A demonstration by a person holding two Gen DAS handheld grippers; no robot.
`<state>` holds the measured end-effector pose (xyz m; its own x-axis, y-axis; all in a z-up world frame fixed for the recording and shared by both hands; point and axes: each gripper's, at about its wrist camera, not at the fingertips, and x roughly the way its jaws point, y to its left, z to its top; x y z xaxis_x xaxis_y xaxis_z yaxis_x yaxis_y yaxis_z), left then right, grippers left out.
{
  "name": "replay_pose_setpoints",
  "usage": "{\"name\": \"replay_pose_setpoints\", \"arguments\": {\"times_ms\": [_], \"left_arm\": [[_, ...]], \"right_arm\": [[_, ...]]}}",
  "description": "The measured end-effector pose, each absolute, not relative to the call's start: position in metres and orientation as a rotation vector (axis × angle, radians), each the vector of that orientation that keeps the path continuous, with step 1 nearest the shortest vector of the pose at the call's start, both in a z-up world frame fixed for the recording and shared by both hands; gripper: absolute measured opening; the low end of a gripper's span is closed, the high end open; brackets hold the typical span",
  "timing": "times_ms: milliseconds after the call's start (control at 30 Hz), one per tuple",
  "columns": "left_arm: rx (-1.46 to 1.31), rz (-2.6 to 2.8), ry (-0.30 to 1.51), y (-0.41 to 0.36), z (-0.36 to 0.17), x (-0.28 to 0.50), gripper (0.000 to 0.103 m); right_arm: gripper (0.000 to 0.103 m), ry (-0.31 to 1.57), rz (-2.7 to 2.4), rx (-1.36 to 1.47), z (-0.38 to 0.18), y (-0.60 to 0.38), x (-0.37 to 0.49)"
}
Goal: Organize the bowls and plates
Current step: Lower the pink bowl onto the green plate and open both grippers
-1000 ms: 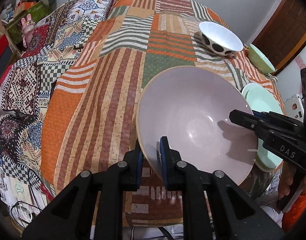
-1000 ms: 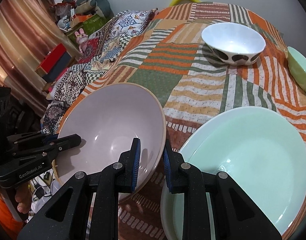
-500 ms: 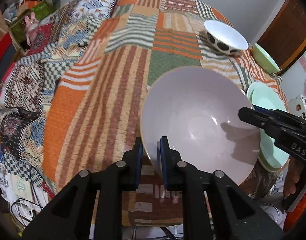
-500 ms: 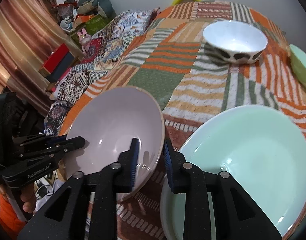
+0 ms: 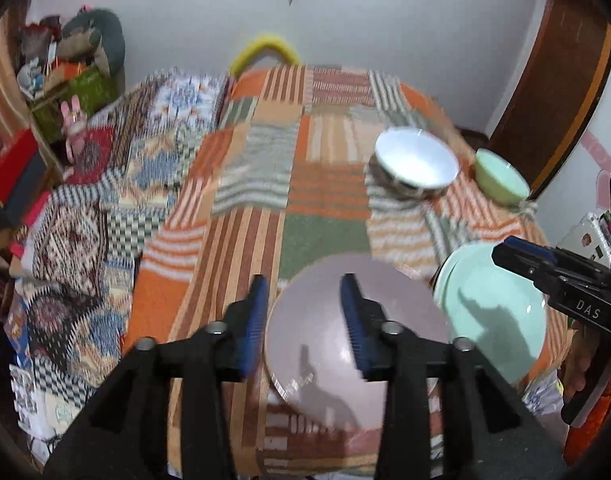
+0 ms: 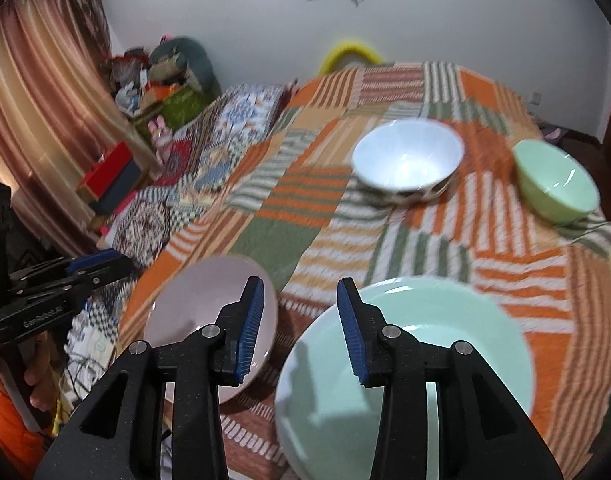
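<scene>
Now both sets of jaws are opening with nothing between them: the left gripper [image 5: 303, 316] above the wide pale pink ceramic bowl [image 5: 325, 344], the right gripper [image 6: 299, 324] between it and the mint-green plate [image 6: 425, 344] just beside it. Farther off on the striped patchwork quilt [image 6: 297, 200] sit a white spotted bowl [image 6: 407, 166] and a small green bowl [image 6: 555, 182].

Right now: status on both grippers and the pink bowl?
Left gripper, right gripper: jaws opening, nothing between them. Pink bowl on quilt beside mint plate. Nothing in the way.
</scene>
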<state>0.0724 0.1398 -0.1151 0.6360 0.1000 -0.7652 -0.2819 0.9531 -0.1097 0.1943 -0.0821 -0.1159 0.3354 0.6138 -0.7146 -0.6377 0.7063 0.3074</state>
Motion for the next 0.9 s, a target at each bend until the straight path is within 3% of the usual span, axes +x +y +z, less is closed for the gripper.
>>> {"name": "replay_pose_setpoints", "arguments": {"times_ms": [367,500,700,900], "left_arm": [[-0.192,0.151,0.718,0.125,-0.058,0.116,0.055],[-0.179,0.141,0.696,0.122,-0.049,0.140,0.058],[-0.191,0.117,0.700,0.120,-0.053,0.186,0.070],[-0.220,0.084,0.791,0.127,-0.082,0.242,0.070]], "right_arm": [[0.051,0.764,0.730,0.044,-0.068,-0.121,0.229],[0.051,0.730,0.705,0.064,-0.061,-0.129,0.244],[0.051,0.733,0.668,0.074,-0.065,-0.127,0.272],[0.052,0.777,0.638,0.067,-0.083,-0.119,0.301]]}}
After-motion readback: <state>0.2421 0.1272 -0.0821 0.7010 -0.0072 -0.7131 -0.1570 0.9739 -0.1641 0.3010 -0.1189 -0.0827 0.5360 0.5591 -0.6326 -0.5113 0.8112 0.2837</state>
